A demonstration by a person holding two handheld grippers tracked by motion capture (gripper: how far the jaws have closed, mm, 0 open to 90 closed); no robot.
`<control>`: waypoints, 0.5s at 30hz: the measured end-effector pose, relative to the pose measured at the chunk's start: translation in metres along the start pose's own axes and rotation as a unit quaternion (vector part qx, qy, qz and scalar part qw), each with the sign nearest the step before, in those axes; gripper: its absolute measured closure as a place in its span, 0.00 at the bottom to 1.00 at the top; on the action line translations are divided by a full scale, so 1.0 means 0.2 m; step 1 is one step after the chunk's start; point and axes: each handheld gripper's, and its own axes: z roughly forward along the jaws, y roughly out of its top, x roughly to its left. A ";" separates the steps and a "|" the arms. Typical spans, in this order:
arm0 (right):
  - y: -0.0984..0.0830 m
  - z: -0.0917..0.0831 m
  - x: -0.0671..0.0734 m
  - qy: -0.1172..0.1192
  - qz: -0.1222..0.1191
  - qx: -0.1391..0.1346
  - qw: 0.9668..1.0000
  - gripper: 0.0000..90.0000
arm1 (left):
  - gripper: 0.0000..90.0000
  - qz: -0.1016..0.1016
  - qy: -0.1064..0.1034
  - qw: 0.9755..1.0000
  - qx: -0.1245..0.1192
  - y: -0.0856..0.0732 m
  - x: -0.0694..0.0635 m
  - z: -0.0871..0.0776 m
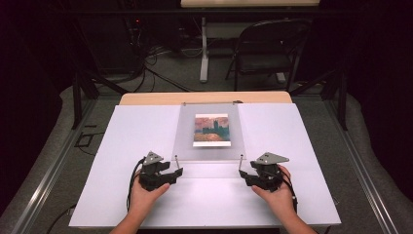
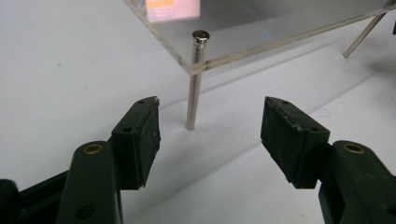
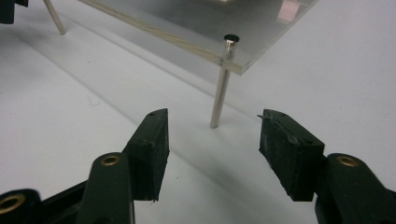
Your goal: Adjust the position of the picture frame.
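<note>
The clear acrylic frame with its painted picture stands on thin metal legs just ahead of both claws. Its near-left leg rises just beyond the left claw, its near-right leg just beyond the right claw. Both claws gape wide, gripping nothing, over the white bench.
</note>
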 end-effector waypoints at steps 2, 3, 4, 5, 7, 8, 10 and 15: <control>-0.01 -0.02 0.00 0.008 0.001 -0.006 1.000 0.47 | 0.42 0.003 0.002 1.000 -0.006 -0.01 0.00 -0.05; -0.02 -0.03 0.00 0.008 0.000 -0.007 1.000 0.47 | 0.43 0.003 0.002 1.000 -0.006 -0.01 0.00 -0.05; -0.02 -0.04 0.00 0.009 0.001 -0.009 1.000 0.47 | 0.45 0.003 0.000 1.000 -0.005 -0.01 0.00 -0.06; -0.02 -0.05 0.00 0.010 0.002 -0.011 1.000 0.47 | 0.46 0.004 -0.003 1.000 -0.006 0.00 0.00 -0.08; -0.01 -0.06 -0.01 0.014 0.005 -0.012 1.000 0.47 | 0.50 0.008 -0.006 1.000 -0.005 0.00 0.00 -0.10; -0.01 -0.07 -0.01 0.013 0.008 -0.012 1.000 0.48 | 0.51 0.009 -0.007 1.000 -0.008 0.00 0.00 -0.10; 0.01 -0.09 -0.02 0.016 0.014 -0.010 1.000 0.49 | 0.51 0.015 -0.011 1.000 -0.010 0.01 -0.01 -0.12; 0.07 -0.15 -0.04 0.024 0.018 -0.015 0.999 0.52 | 0.51 0.027 -0.011 0.999 -0.027 0.06 -0.03 -0.17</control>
